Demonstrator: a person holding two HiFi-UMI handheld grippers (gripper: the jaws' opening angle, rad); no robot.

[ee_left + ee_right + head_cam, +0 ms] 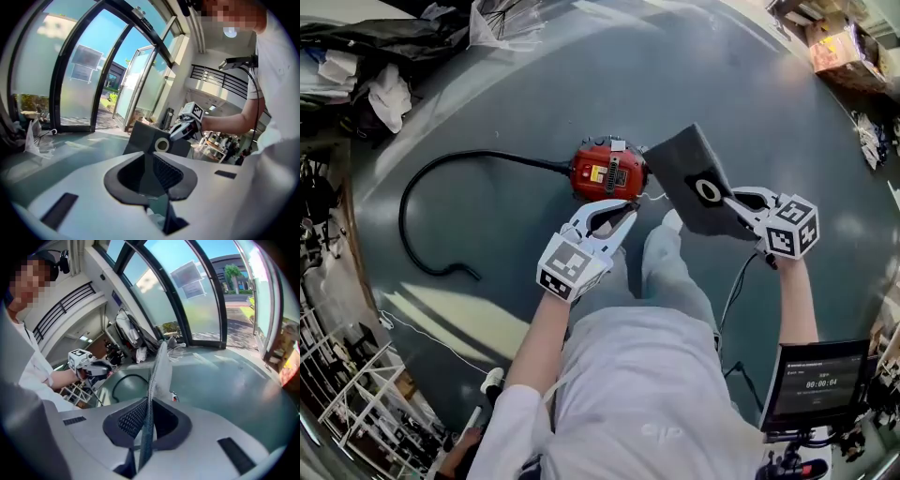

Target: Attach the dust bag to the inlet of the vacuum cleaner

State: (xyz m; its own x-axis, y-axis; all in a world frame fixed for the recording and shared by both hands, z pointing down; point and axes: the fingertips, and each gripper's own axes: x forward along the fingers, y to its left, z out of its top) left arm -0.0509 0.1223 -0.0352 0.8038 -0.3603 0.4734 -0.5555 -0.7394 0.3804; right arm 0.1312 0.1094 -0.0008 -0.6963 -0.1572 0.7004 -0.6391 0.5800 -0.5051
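A red vacuum cleaner (607,171) sits on the grey floor, and its black hose (441,216) curls away to the left. The dust bag (694,178) is a flat grey sheet with a white ring, held tilted just right of the vacuum. My right gripper (739,206) is shut on the bag's near edge. In the right gripper view the bag (159,376) stands edge-on between the jaws of that gripper (147,416). My left gripper (617,217) hovers just in front of the vacuum, shut with nothing in it. The left gripper view looks past its shut tips (151,161) at the bag (145,138).
Black bags and white cloths (366,66) are piled at the upper left. A cardboard box (839,47) stands at the upper right, a wire rack (347,394) at the lower left and a small monitor (816,380) at the lower right. Glass doors (79,79) line the room.
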